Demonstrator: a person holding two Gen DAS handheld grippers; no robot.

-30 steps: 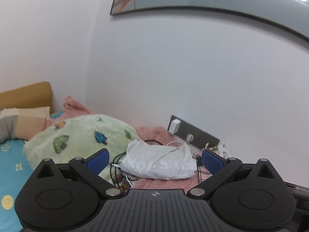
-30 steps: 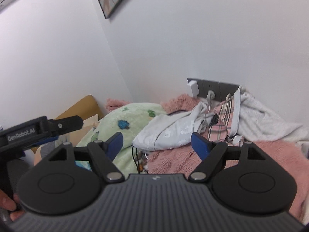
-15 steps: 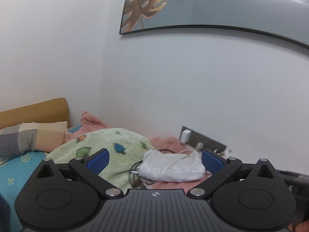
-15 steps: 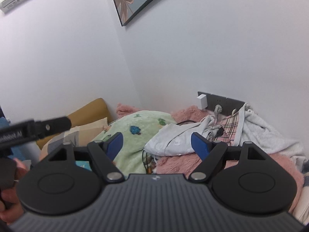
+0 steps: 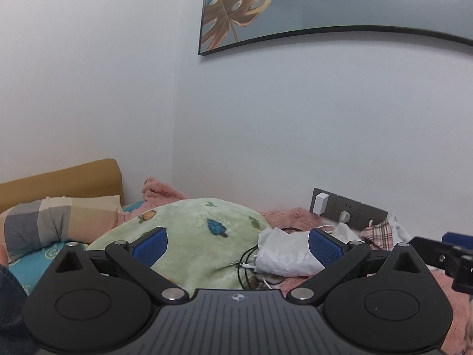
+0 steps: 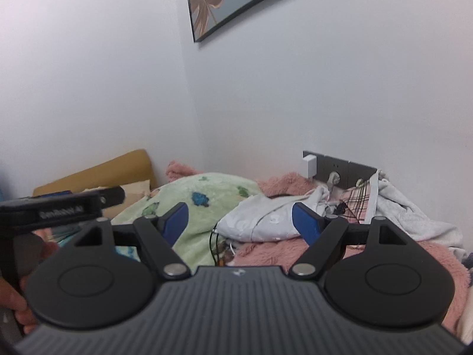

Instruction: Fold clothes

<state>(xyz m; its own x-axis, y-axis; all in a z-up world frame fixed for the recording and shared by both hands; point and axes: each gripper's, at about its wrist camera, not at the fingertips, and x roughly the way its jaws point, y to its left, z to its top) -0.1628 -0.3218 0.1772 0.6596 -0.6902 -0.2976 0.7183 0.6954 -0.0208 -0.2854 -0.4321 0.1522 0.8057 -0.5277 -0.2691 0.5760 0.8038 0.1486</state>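
A crumpled white garment (image 5: pixel 282 253) (image 6: pixel 260 219) lies on the bed by the wall, beside a green fleece blanket (image 5: pixel 192 233) (image 6: pixel 201 201). A plaid cloth (image 6: pixel 354 198) (image 5: pixel 377 232) and a pale grey towel-like garment (image 6: pixel 405 210) are heaped to its right. My left gripper (image 5: pixel 238 247) is open, held in the air well short of the clothes, with nothing between its blue pads. My right gripper (image 6: pixel 241 222) is open too and holds nothing. The left gripper's body (image 6: pixel 59 210) shows at the left of the right wrist view, held by a hand (image 6: pixel 17 301).
A pink fluffy blanket (image 6: pixel 266 251) covers the bed. Dark cables (image 5: pixel 248 263) trail under the white garment toward a grey wall socket strip (image 5: pixel 348 210) with a white charger. A checked pillow (image 5: pixel 59 222) and a tan headboard (image 5: pixel 59 180) lie left. A framed leaf picture (image 5: pixel 295 11) hangs above.
Both grippers have tilted upward and pulled back, so the clothes sit lower and smaller in both views and more wall and picture show. Both stay open.
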